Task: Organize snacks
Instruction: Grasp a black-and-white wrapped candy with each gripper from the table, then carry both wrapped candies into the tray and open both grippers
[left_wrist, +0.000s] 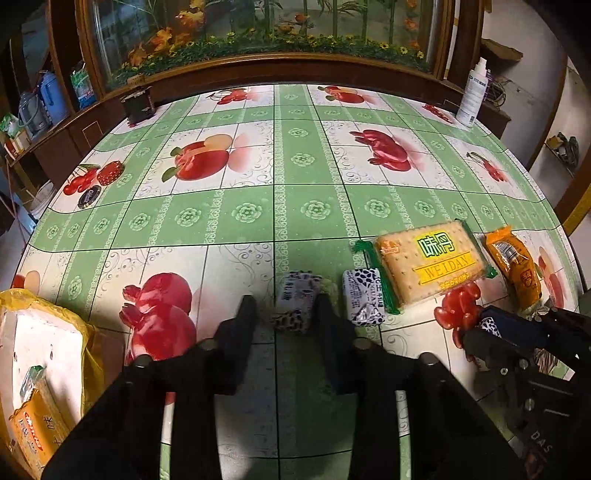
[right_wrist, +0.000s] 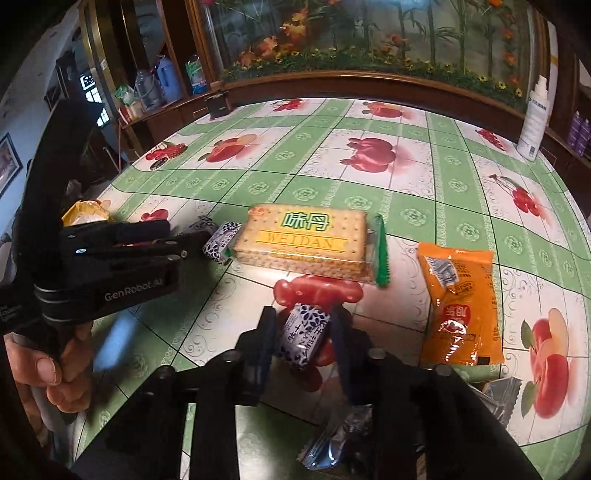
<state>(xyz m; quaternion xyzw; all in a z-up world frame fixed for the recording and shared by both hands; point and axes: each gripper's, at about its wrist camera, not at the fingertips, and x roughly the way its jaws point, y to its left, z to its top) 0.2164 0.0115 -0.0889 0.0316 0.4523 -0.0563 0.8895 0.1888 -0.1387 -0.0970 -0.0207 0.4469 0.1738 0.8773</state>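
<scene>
Landmark: the cracker pack (right_wrist: 304, 242), a flat rectangular clear-film sleeve with a yellow label band and green serrated end seals, lying flat on the table (left_wrist: 236, 218).

Nearest items. The left gripper (left_wrist: 285, 308) has its jaws drawn in on a small block-shaped candy (left_wrist: 295, 304) in glossy white wrapper with a dark purple leaf print; the pads press both sides of it. This candy sits on the table, on the near-left side of the cracker pack. The right gripper (right_wrist: 303, 326) is likewise closed on a second candy of the same print (right_wrist: 304, 339), located directly in front of the cracker pack, above a red fruit motif. A crumpled silver foil wrapper (right_wrist: 332, 443) lies below the right gripper, nearer than the pack.

A third candy (left_wrist: 364, 295), same wrapper, touches the left end of the cracker pack.

Container. A white tray lined with a yellow plastic bag (left_wrist: 44, 332) stands well to the left of the cracker pack, at the table edge. It holds one orange-labelled cracker packet (left_wrist: 35, 424).

To the right of the cracker pack lies an orange pillow-shaped sachet (right_wrist: 460, 306), glossy, with crimped ends.

The table covering is smooth vinyl, green-and-white checks with printed fruit. Beyond the cracker pack, at the far right edge, stands a white cylindrical spray bottle (right_wrist: 533, 122).
</scene>
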